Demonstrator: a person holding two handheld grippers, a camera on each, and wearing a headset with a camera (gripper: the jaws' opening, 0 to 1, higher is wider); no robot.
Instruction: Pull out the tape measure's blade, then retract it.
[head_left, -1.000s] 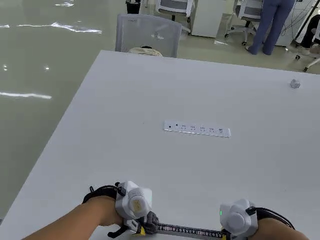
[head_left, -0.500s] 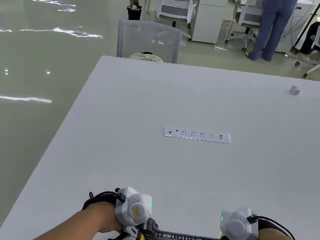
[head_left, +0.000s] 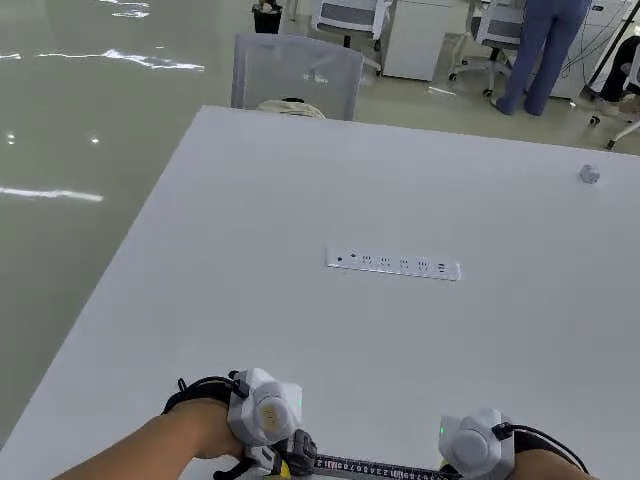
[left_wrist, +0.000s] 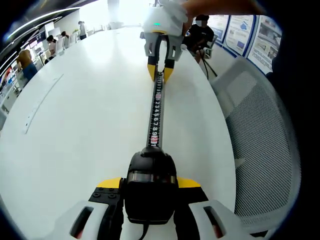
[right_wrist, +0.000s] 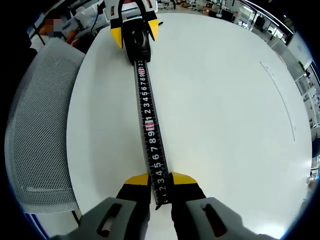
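1 tape (left_wrist: 151, 172), low centre of head view at tabletop (head_left: 400, 180) edge. 2 units: left hand-held gripper (left_wrist: 150, 182) clamps it, right hand-held gripper (right_wrist: 160, 179) pinches blade (right_wrist: 147, 115). blade span unchanged from earlier.

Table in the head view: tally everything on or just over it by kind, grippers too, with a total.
Grippers: 2 (left gripper, right gripper)
Tape measure: 1
Power strip: 1
Small grey object: 1
Total: 5
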